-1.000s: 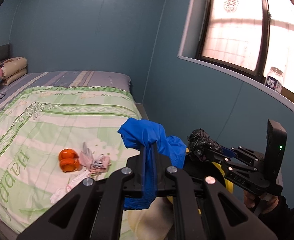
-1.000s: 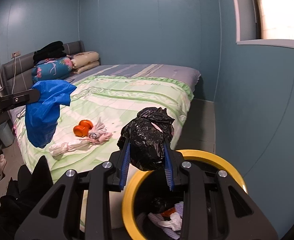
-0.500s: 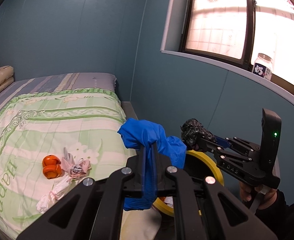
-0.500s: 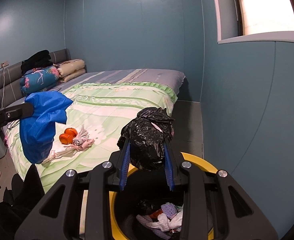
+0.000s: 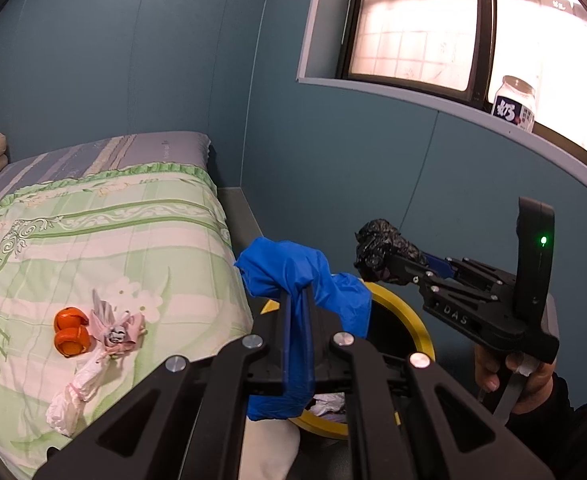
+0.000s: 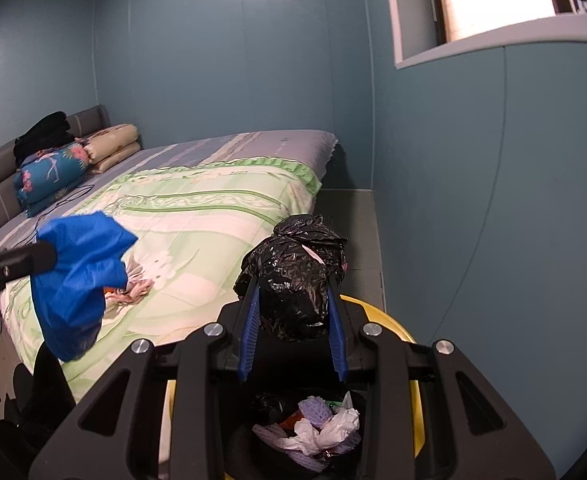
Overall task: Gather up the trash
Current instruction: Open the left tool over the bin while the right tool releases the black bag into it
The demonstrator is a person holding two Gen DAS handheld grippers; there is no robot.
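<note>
My left gripper (image 5: 298, 300) is shut on a blue plastic bag (image 5: 293, 268), which also shows in the right wrist view (image 6: 79, 276). My right gripper (image 6: 293, 280) is shut on a crumpled black plastic bag (image 6: 295, 280), also in the left wrist view (image 5: 381, 246). Both bags hang above a yellow-rimmed trash bin (image 5: 407, 320) with several scraps of paper and tissue inside (image 6: 317, 432). On the bed, orange peel (image 5: 71, 332), a pink wrapper (image 5: 117, 326) and a white tissue bundle (image 5: 75, 392) lie together.
The bed with a green quilt (image 5: 105, 248) fills the left side. Pillows and folded bedding (image 6: 65, 164) sit at the headboard. A blue wall (image 6: 493, 200) stands close on the right, with a jar (image 5: 515, 102) on the window sill. A narrow floor strip (image 6: 353, 220) runs between bed and wall.
Both grippers have swung right, toward the bin. The bin now sits more directly below the two bags. The bed trash has not moved.
</note>
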